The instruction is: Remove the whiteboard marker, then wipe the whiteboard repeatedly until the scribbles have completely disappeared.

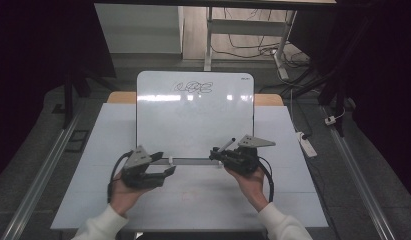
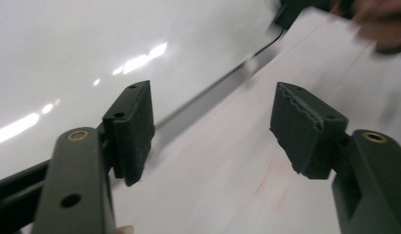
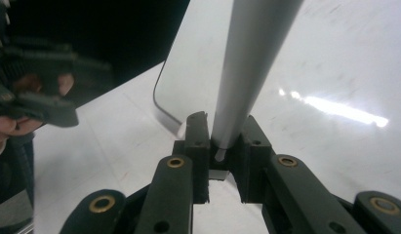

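Right gripper (image 3: 220, 146) clamps marker (image 3: 251, 58) at frame center; light, stiff, slick barrel, grip mid-body. Left gripper (image 2: 212, 131) wide open, empty, lower left.

From above my side, the high camera faces forward and down across the whiteboard (image 1: 195, 115). Cameras riding my left tongs (image 2: 212, 126) and right tongs (image 3: 222, 146) look closely along them, sharing that whiteboard's near edge.
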Tool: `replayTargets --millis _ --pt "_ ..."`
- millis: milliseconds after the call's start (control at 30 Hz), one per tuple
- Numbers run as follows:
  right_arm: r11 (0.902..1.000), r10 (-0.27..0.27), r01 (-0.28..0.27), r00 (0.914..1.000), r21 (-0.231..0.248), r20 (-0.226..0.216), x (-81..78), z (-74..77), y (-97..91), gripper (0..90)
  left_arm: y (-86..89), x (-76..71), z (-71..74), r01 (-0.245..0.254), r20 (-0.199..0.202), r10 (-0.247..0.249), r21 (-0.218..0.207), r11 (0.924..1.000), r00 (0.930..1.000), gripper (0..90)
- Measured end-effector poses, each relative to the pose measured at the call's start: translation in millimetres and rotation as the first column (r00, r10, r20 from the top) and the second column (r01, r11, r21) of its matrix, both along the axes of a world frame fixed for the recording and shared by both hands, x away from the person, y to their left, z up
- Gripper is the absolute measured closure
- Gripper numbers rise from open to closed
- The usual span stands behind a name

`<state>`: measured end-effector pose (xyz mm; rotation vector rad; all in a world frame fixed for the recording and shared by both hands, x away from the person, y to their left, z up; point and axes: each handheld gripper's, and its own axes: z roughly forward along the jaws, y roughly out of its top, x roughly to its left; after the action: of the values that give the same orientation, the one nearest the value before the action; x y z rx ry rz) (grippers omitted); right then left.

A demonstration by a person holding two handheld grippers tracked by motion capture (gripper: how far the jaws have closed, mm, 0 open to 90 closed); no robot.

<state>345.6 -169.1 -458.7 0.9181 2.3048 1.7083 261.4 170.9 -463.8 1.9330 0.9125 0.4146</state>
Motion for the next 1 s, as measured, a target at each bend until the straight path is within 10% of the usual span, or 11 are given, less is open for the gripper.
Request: replayTargets --millis 333,1000 --pt "0.9989 -0.025 0.020 0.9932 0.043 0.114 2.2 12.1 -18.9 78.0 44.6 -25.9 -25.3 -0.061 -0.083 0.062 0.014 0.9980 0.9946 24.6" --pt "0.9911 -0.099 0.074 0.9648 0.111 0.244 22.7 44.1 -17.7 78.0 51.5 -25.6 -41.1 -0.067 -0.114 0.070 0.031 0.9973 0.9910 21.9"
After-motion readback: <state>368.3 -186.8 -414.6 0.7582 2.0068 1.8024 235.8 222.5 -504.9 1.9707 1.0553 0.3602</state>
